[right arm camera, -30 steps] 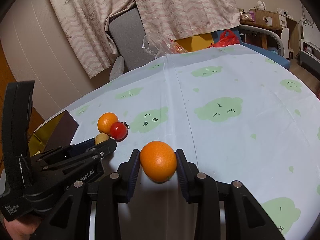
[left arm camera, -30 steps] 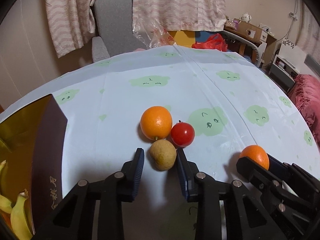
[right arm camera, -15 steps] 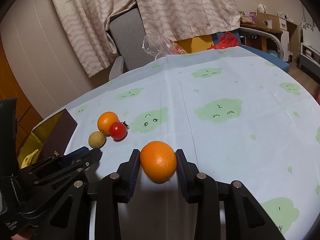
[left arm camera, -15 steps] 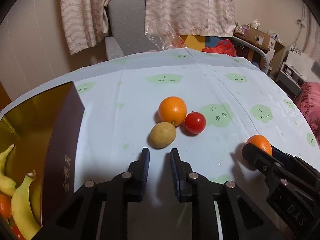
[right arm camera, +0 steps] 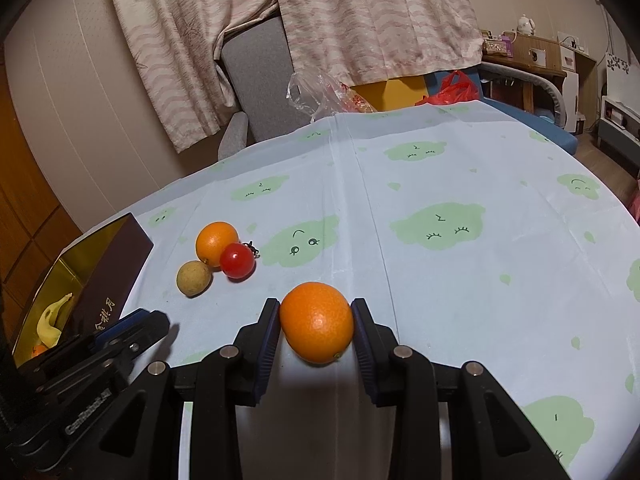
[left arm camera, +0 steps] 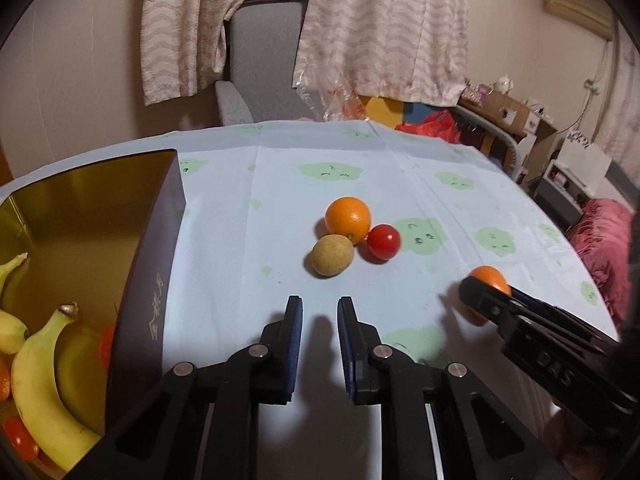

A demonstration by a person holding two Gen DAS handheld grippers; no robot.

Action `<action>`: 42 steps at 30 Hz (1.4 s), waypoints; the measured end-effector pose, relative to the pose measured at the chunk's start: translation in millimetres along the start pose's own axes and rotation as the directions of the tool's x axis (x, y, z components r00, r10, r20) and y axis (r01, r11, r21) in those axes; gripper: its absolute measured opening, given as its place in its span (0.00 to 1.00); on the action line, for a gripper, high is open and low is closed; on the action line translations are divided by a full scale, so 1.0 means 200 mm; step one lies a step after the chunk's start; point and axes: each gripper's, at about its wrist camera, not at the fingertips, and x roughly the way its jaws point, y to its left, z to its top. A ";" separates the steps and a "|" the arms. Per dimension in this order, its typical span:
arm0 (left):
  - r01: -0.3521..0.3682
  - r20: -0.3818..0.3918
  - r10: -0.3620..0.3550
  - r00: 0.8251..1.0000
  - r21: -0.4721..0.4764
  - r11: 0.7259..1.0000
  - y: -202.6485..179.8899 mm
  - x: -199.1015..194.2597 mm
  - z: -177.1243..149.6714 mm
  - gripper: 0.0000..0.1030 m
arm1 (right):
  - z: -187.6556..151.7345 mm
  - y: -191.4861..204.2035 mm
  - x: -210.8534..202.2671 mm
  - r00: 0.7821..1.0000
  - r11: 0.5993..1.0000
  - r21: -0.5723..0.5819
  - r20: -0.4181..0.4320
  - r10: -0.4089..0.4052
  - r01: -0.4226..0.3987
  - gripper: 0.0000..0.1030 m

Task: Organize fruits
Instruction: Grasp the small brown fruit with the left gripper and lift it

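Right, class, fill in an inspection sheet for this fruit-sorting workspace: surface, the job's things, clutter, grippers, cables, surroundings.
Surface: table under a pale blue cloth with green cloud faces.
Job's things: loose orange, tomato and brown fruit clustered together; gold-lined box at the left holding bananas and small red and orange fruit.
Clutter: clear plastic bag at the far table edge.
Grippers: left gripper shut, nothing between its fingers; right gripper clamped on a second orange.
Cables: cords on the far right wall, too small to tell more.
Surroundings: curtains, grey chair, shelves.
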 end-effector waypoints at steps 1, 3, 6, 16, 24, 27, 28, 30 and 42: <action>0.012 0.009 -0.012 1.000 -0.002 1.000 0.00 -0.02 -0.01 0.18 | 0.00 0.00 0.00 1.000 1.000 0.000 -0.001 -0.001 0.001 0.35; 0.034 0.019 -0.034 0.999 -0.008 0.999 0.01 -0.04 -0.02 0.18 | 0.00 0.00 0.00 1.000 1.000 -0.002 0.001 -0.002 0.002 0.35; 0.065 0.050 -0.065 0.997 -0.012 0.998 0.02 -0.10 -0.03 0.18 | 0.00 0.00 0.00 1.000 1.000 -0.003 0.005 -0.004 0.004 0.35; 0.024 0.059 -0.024 0.998 0.001 1.000 0.03 -0.13 0.00 0.48 | 0.00 0.01 0.00 1.000 1.000 -0.005 0.000 -0.006 0.006 0.35; -0.005 0.028 0.003 1.000 0.090 0.996 -0.12 0.07 0.20 0.76 | 0.00 -0.01 0.00 1.000 1.000 0.010 -0.001 0.009 -0.009 0.35; 0.000 -0.063 0.008 0.998 0.121 0.993 -0.13 0.22 0.23 0.56 | 0.00 -0.02 0.00 1.000 1.000 0.019 0.000 0.018 -0.018 0.35; -0.007 -0.084 0.019 0.996 0.134 0.991 -0.13 0.26 0.23 0.50 | 0.00 -0.02 0.00 1.000 1.000 0.022 0.001 0.021 -0.021 0.35; 0.012 -0.128 0.005 0.992 0.130 0.991 -0.12 0.32 0.23 0.46 | 0.00 -0.03 0.00 1.000 0.999 0.029 0.000 0.027 -0.027 0.35; 0.048 -0.106 -0.040 0.994 0.083 0.995 -0.08 0.23 0.20 0.27 | 0.00 -0.04 0.00 0.999 0.999 0.039 -0.001 0.038 -0.038 0.35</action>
